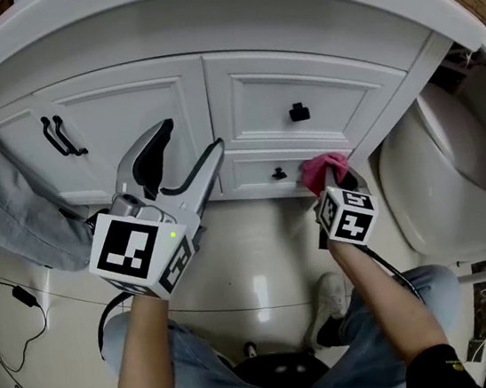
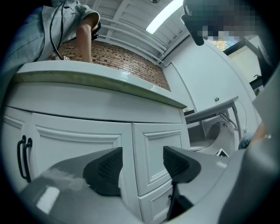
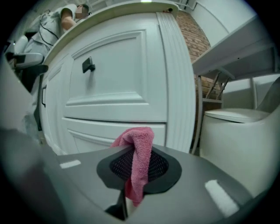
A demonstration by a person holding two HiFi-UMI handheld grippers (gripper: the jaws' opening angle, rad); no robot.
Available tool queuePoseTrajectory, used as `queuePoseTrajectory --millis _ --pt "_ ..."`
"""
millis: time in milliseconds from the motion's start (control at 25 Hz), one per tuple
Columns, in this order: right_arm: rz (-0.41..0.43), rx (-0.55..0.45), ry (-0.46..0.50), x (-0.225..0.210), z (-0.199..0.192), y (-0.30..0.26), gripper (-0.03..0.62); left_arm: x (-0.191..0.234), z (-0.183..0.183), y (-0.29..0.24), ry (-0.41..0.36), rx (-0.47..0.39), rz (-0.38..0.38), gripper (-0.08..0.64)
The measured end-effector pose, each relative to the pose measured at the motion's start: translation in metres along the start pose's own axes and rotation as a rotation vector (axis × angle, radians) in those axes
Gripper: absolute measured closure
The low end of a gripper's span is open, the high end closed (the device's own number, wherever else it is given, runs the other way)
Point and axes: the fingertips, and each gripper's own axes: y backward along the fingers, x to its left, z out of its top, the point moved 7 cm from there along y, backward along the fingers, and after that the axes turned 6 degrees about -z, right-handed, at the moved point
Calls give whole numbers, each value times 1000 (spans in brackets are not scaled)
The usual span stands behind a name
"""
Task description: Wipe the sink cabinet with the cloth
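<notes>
Clamping cloth (image 3: 140, 142) by cabinet (image 3: 113, 65) edge, right hand-held gripper (image 3: 139, 166), left hand-held gripper (image 2: 142, 164) wide.

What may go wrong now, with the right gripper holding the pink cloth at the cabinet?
1. Only a small bunch of the pink cloth stands past the right gripper, so its hard jaws might scrape the lower drawer.
2. The cloth is close to the black knob and could snag there.

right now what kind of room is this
Probably a bathroom: a white sink cabinet under a countertop, what looks like a toilet right beside it, and a brick wall behind.
</notes>
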Motion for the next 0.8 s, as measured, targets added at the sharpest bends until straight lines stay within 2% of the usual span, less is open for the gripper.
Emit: queuePoseTrajectory --millis 160,280,400,480,600,640,720,800 --pt "92 -1 -64 51 -1 -2 557 3 -3 7 -11 19 12 265" --pt "186 -11 -59 99 0 0 557 6 -6 17 -14 36 32 264" --pt "233 -19 -72 138 1 1 557 12 -7 30 -18 47 54 264" --pt "327 -29 -43 169 1 3 557 17 -7 41 -17 55 72 262" --pt "523 -60 26 212 1 9 557 22 -2 57 -17 56 89 262" --pt "558 -65 39 220 2 11 557 23 1 62 -23 54 89 262" --pt "555 -55 52 220 -1 9 557 26 5 70 -35 50 93 262" --pt "495 -20 54 205 -7 4 557 30 5 77 -34 44 107 262"
